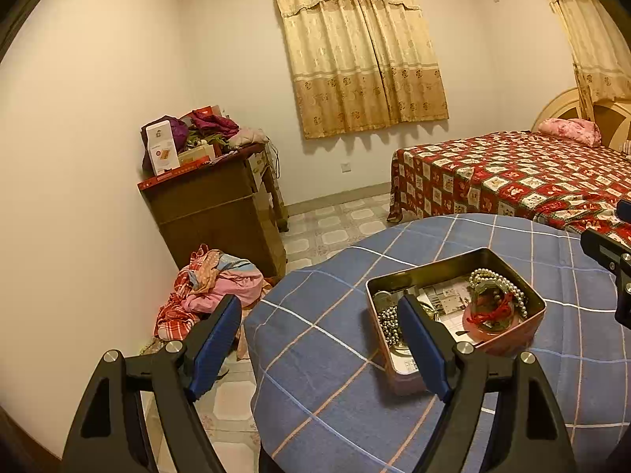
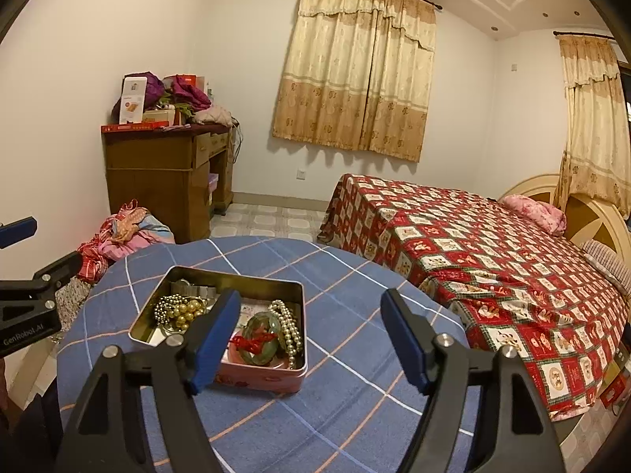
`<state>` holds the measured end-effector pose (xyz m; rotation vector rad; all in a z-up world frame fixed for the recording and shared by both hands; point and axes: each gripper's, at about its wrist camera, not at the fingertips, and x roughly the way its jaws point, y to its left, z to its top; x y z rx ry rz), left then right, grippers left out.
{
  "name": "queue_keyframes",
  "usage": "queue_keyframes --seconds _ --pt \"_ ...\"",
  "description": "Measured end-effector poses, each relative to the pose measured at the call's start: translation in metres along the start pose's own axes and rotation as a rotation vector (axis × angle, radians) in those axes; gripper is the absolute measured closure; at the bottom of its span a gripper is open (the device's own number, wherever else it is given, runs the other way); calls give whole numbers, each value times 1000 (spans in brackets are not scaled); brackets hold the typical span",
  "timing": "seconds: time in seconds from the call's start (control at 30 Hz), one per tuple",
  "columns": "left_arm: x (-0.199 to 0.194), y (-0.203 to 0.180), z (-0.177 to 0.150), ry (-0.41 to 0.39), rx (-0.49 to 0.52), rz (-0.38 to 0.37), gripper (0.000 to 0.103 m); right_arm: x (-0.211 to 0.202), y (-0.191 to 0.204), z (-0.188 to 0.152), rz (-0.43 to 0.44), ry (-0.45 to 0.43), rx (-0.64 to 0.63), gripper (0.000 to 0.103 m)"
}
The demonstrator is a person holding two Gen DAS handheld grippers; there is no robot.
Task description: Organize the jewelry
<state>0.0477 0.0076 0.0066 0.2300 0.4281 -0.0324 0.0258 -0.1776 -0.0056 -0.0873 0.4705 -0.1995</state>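
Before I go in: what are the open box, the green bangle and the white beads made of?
Rectangular open box: looks like thin metal, glossy gold inside, pink printed outside. Round green bangle with red cord: mottled, glossy, jade-like stone or glass. White bead strand: pearly sheen, real or imitation unclear.

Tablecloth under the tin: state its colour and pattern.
The tablecloth is blue, checked with white and orange lines; the right wrist view shows it best.

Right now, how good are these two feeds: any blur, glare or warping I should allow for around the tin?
Left wrist view: sharp, warm indoor light, strong fisheye bend at the edges, dark corners; the left claw hides part of the tin. Right wrist view: equally sharp, same bending; the tin's metal inside glints mildly, and the pearl beads stay readable.
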Motion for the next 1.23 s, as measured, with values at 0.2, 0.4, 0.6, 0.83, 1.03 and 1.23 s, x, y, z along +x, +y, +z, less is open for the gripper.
queue_keyframes --seconds 0.2,0.4,0.6,0.83,1.03,1.23 --pt "-1 1 0 -1 -1 5 22 -1 0 0 5 -1 2 27" --pt "2 1 0 11 -9 18 22 -3 3 1 4 -9 1 25" --pt "1 1 0 12 -22 10 22 -5 3 3 5 -16 5 24" --pt "0 0 0 3 -22 38 22 -7 4 5 9 -25 14 22" --pt "5 0 -2 13 -18 59 20 -9 4 7 10 -31 17 21" --pt "6 -3 -5 4 -3 60 20 -10 4 8 10 -28 16 21"
